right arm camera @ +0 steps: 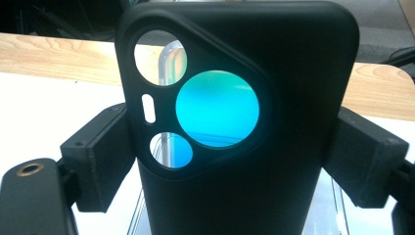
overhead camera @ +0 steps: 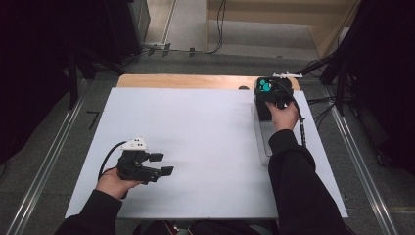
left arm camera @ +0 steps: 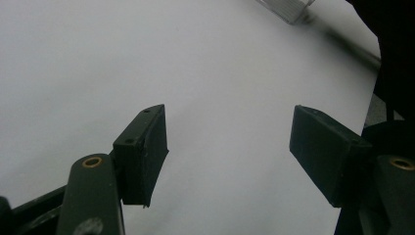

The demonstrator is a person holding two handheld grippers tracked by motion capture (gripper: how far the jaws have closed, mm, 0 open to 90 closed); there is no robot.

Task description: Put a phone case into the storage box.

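A black phone case (right arm camera: pixel 293 98) with round camera cutouts stands upright between the jaws of my right gripper (right arm camera: pixel 235 156), whose pads (right arm camera: pixel 103 156) press on both of its long sides. A teal surface shows through the largest cutout. From above, the case (overhead camera: pixel 265 87) and right gripper (overhead camera: pixel 268 98) are at the far right of the white tabletop (overhead camera: pixel 195 127). A clear flat piece (overhead camera: pixel 263 139) lies on the table just under and in front of that gripper. My left gripper (overhead camera: pixel 163 164) rests at the front left, jaws apart, with nothing between them (left arm camera: pixel 230 147).
A strip of bare wood (overhead camera: pixel 186 81) runs along the table's far edge. Cables and dark stands (overhead camera: pixel 337 68) crowd the floor beyond the far right corner. Metal rails (overhead camera: pixel 44 166) run along both sides of the table.
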